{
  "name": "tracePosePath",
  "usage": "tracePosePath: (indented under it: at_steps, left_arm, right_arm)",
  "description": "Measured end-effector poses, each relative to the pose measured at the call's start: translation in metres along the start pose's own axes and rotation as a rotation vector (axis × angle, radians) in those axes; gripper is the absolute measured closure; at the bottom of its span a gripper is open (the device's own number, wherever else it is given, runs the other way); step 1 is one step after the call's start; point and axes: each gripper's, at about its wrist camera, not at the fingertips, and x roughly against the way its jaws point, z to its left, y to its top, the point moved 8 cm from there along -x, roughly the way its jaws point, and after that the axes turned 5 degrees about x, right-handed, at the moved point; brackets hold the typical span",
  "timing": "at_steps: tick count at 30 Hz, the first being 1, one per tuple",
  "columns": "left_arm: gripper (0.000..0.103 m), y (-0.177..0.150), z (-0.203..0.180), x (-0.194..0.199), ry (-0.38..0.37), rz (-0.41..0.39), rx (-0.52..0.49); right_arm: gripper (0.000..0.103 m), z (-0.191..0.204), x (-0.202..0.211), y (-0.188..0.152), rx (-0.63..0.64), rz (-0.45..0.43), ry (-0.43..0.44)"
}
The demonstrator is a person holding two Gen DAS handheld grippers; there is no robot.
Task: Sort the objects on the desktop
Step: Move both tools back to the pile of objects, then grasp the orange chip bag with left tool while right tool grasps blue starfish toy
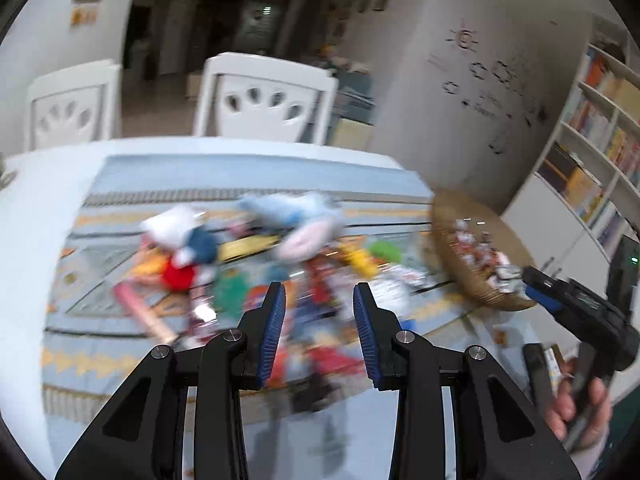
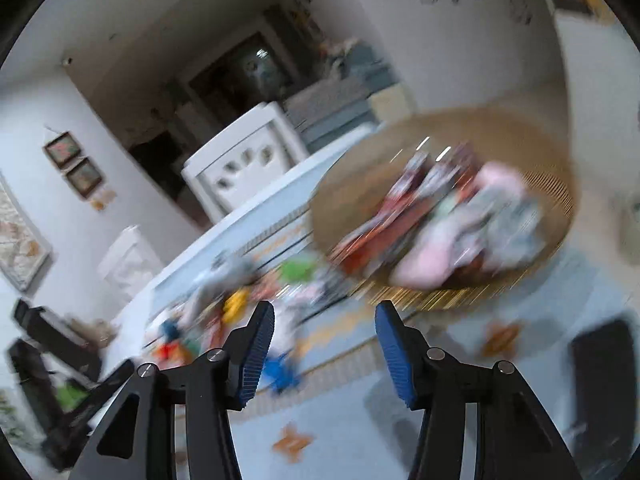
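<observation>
A blurred pile of small toys and packets lies on the patterned blue mat (image 1: 100, 360): a pale blue and white plush (image 1: 288, 210), a red plush piece (image 1: 180, 276), a green item (image 1: 384, 250). My left gripper (image 1: 320, 312) hovers over the near side of the pile, open, with nothing pressed between its blue pads. A round woven basket (image 2: 556, 184) holds packets and a pink soft item (image 2: 428, 264). My right gripper (image 2: 326, 332) is open and empty, just short of the basket. It also shows in the left wrist view, right gripper (image 1: 536, 284), tips at the basket (image 1: 448, 216) rim.
Two white chairs (image 1: 264, 96) (image 1: 72, 108) stand behind the white table. A bookshelf (image 1: 592, 140) fills the right wall. A dark flat object (image 2: 604, 364) lies on the mat right of my right gripper. A hand (image 1: 580, 412) holds the right gripper's handle. Both views are motion-blurred.
</observation>
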Motion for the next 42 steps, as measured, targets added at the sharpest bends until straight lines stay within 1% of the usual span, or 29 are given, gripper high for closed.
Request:
tracePosePath:
  at_steps: [1, 3, 5, 7, 8, 9, 11, 12, 14, 18, 22, 23, 25, 26, 29, 30, 31, 32, 33, 34, 35, 37, 39, 42]
  left_arm:
    - [0.071, -0.004, 0.012, -0.002, 0.008, 0.003, 0.009]
    - [0.071, -0.013, 0.023, -0.014, 0.019, 0.031, 0.019]
    - [0.071, -0.025, 0.032, -0.030, 0.020, 0.064, 0.021]
    - [0.071, -0.032, 0.034, -0.042, 0.007, 0.066, 0.017]
    - [0.071, -0.033, 0.034, -0.045, 0.012, 0.068, 0.010]
    - [0.071, -0.033, 0.032, -0.051, 0.027, 0.070, 0.001]
    - [0.071, -0.035, 0.031, -0.058, 0.073, 0.072, -0.032]
    - [0.071, -0.035, 0.031, -0.059, 0.077, 0.072, -0.046]
    - [0.069, -0.037, 0.031, -0.062, 0.085, 0.071, -0.060]
    - [0.069, -0.041, 0.030, -0.065, 0.060, 0.095, -0.053]
    - [0.067, -0.042, 0.031, -0.068, 0.049, 0.106, -0.036]
    - [0.065, -0.043, 0.032, -0.069, 0.045, 0.110, -0.028]
    - [0.055, -0.045, 0.033, -0.074, 0.043, 0.130, -0.012]
    - [0.051, -0.049, 0.034, -0.079, 0.049, 0.152, -0.005]
    - [0.051, -0.050, 0.032, -0.082, 0.079, 0.140, -0.035]
    - [0.051, -0.051, 0.031, -0.083, 0.090, 0.135, -0.046]
    - [0.053, -0.052, 0.030, -0.083, 0.102, 0.130, -0.062]
    - [0.068, -0.052, 0.029, -0.082, 0.105, 0.124, -0.073]
    - [0.076, -0.052, 0.029, -0.081, 0.111, 0.118, -0.082]
    - [0.078, -0.051, 0.029, -0.080, 0.107, 0.113, -0.081]
    - [0.082, -0.050, 0.030, -0.077, 0.103, 0.101, -0.078]
    - [0.083, -0.049, 0.031, -0.072, 0.092, 0.091, -0.067]
    - [0.083, -0.048, 0.031, -0.069, 0.092, 0.085, -0.059]
    - [0.083, -0.046, 0.031, -0.065, 0.088, 0.069, -0.056]
  right_arm:
    - [0.051, 0.010, -0.007, -0.011, 0.016, 0.021, 0.018]
    - [0.051, 0.029, -0.022, -0.034, 0.081, 0.054, 0.036]
    - [0.051, 0.047, -0.036, -0.054, 0.150, 0.066, 0.066]
    - [0.051, 0.058, -0.048, -0.073, 0.236, 0.106, 0.058]
    - [0.051, 0.064, -0.052, -0.078, 0.272, 0.130, 0.055]
    - [0.051, 0.072, -0.053, -0.082, 0.309, 0.133, 0.067]
    - [0.051, 0.075, -0.051, -0.084, 0.338, 0.125, 0.072]
    - [0.051, 0.077, -0.051, -0.087, 0.351, 0.126, 0.077]
    - [0.051, 0.076, -0.052, -0.090, 0.353, 0.141, 0.087]
    - [0.051, 0.073, -0.060, -0.094, 0.336, 0.179, 0.092]
    - [0.051, 0.072, -0.060, -0.092, 0.323, 0.184, 0.095]
    - [0.051, 0.071, -0.060, -0.091, 0.318, 0.184, 0.094]
    - [0.051, 0.067, -0.060, -0.090, 0.299, 0.188, 0.089]
    - [0.051, 0.063, -0.061, -0.089, 0.282, 0.192, 0.082]
    - [0.051, 0.050, -0.065, -0.085, 0.218, 0.204, 0.067]
    - [0.051, 0.044, -0.067, -0.083, 0.190, 0.206, 0.056]
    - [0.051, 0.040, -0.068, -0.082, 0.177, 0.209, 0.050]
    - [0.051, 0.038, -0.069, -0.081, 0.166, 0.217, 0.034]
    - [0.051, 0.035, -0.070, -0.080, 0.159, 0.230, 0.011]
    - [0.051, 0.033, -0.072, -0.078, 0.155, 0.241, -0.008]
    - [0.051, 0.033, -0.075, -0.076, 0.152, 0.253, -0.018]
    - [0.051, 0.034, -0.085, -0.071, 0.165, 0.287, -0.043]
    - [0.051, 0.038, -0.091, -0.065, 0.199, 0.273, -0.073]
    - [0.051, 0.046, -0.104, -0.063, 0.287, 0.268, -0.126]
